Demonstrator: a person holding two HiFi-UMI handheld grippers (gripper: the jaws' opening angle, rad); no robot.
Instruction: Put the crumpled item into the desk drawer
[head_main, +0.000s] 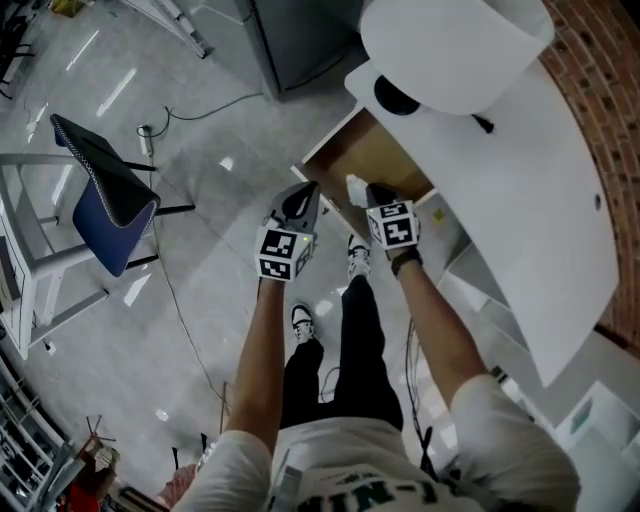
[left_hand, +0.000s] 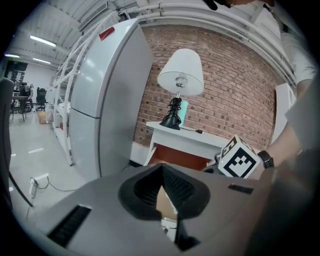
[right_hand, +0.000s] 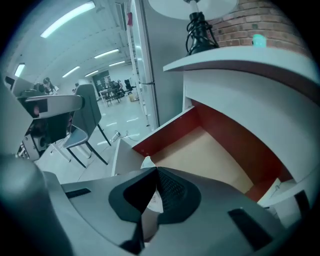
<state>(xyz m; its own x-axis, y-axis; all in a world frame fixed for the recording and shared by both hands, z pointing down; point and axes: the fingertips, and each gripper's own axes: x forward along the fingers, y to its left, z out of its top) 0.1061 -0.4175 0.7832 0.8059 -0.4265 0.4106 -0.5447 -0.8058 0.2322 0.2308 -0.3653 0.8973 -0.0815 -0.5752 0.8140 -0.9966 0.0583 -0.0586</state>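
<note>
A white crumpled item (head_main: 356, 187) sticks out at the tips of my right gripper (head_main: 366, 192), just above the near edge of the open desk drawer (head_main: 375, 155). In the right gripper view the gripper (right_hand: 156, 170) is shut on the crumpled item (right_hand: 151, 201), and a corner of it peeks past the jaws. Beyond lies the drawer (right_hand: 200, 150), with a bare wooden bottom and red-brown walls. My left gripper (head_main: 307, 192) hangs beside the drawer's left corner. Its own view shows the left gripper (left_hand: 161, 167) with tips together and nothing held, facing the drawer (left_hand: 180, 159).
The drawer belongs to a white desk (head_main: 520, 200) against a brick wall, with a white-shaded lamp (head_main: 450, 45) on it. A tall grey cabinet (left_hand: 110, 100) stands left of the desk. A blue chair (head_main: 110, 205) and a floor cable (head_main: 175, 290) are at left.
</note>
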